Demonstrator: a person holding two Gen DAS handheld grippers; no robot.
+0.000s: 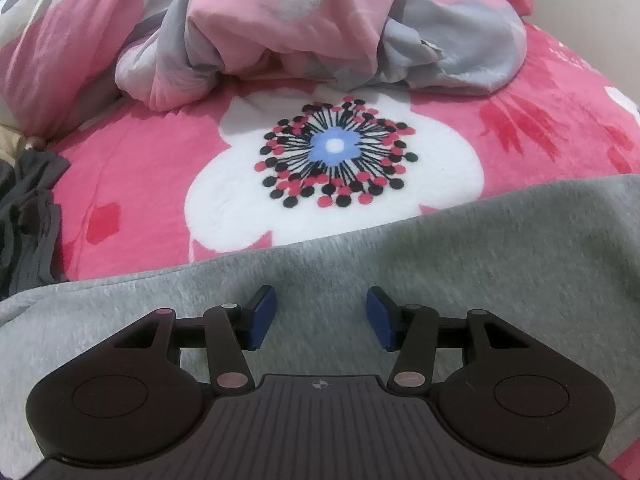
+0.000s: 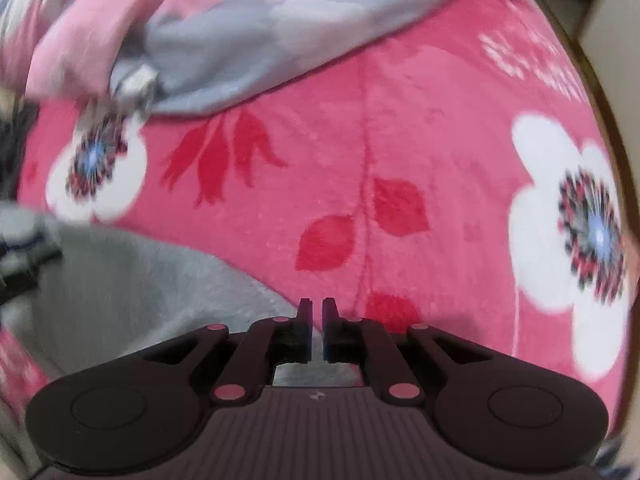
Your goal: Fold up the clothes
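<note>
**Soft cloth throughout, matt plastic tools**

The grey garment (image 1: 400,256) along the bottom of the left wrist view is a heathered knit, matt and slightly fuzzy. The pink blanket (image 1: 152,168) under it looks like plush fleece, with a short, soft nap and a printed flower. The crumpled quilt cover (image 1: 304,28) at the top is thinner, smoother woven cloth that creases sharply. A dark grey garment (image 1: 28,216) at the left edge is thin, limp fabric. The left gripper (image 1: 321,318) is matt black plastic with a ribbed housing and dull blue, rubbery-looking pads (image 1: 262,318); the right gripper (image 2: 317,330) has the same matt dark plastic.
</note>
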